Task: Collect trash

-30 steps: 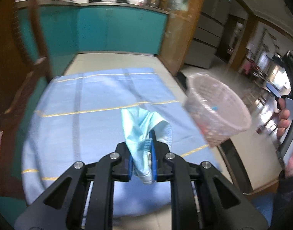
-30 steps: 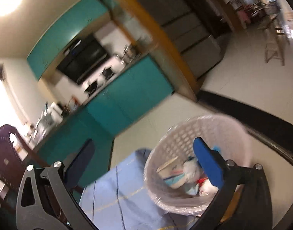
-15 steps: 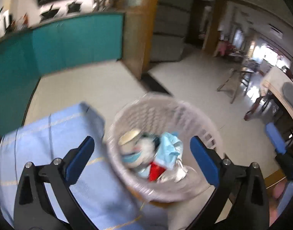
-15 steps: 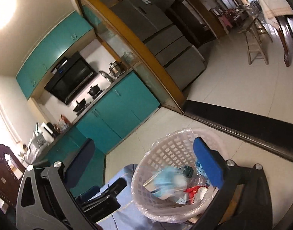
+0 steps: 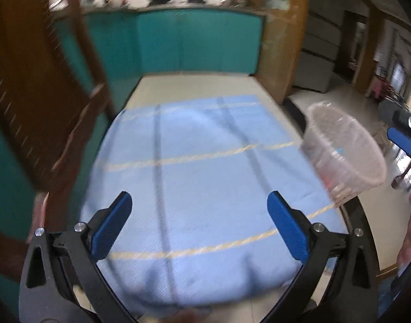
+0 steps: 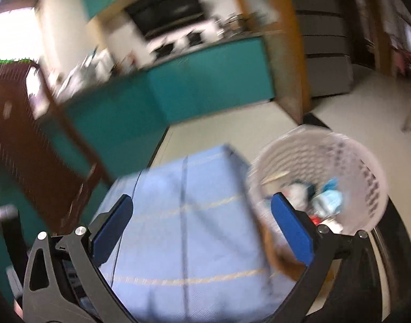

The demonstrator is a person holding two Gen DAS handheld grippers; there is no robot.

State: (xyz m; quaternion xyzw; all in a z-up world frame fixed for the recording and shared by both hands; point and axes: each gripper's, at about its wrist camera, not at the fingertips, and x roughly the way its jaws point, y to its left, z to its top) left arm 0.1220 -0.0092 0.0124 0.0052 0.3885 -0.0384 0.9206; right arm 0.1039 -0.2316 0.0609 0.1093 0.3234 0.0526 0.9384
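Note:
A pale lattice trash basket point(image 5: 345, 156) stands off the right edge of the table with the blue cloth point(image 5: 200, 177). In the right wrist view the basket point(image 6: 366, 177) holds a light blue face mask point(image 6: 329, 199), white paper scraps and something red. My left gripper point(image 5: 200, 226) is open and empty over the near part of the cloth. My right gripper point(image 6: 202, 228) is open and empty, above the cloth's right part with the basket just beyond its right finger. One of its blue fingertips point(image 5: 401, 141) shows at the far right of the left wrist view.
A dark wooden chair point(image 5: 44, 113) stands against the table's left side. Teal cabinets point(image 5: 194, 43) run along the far wall, with a wooden post point(image 5: 283, 40) at their right end. Pale tiled floor point(image 6: 366, 102) lies right of the table.
The left gripper held the face mask a second ago, opened over the basket and dropped it in, then swung back left over the cloth. The right gripper turned left toward the table.

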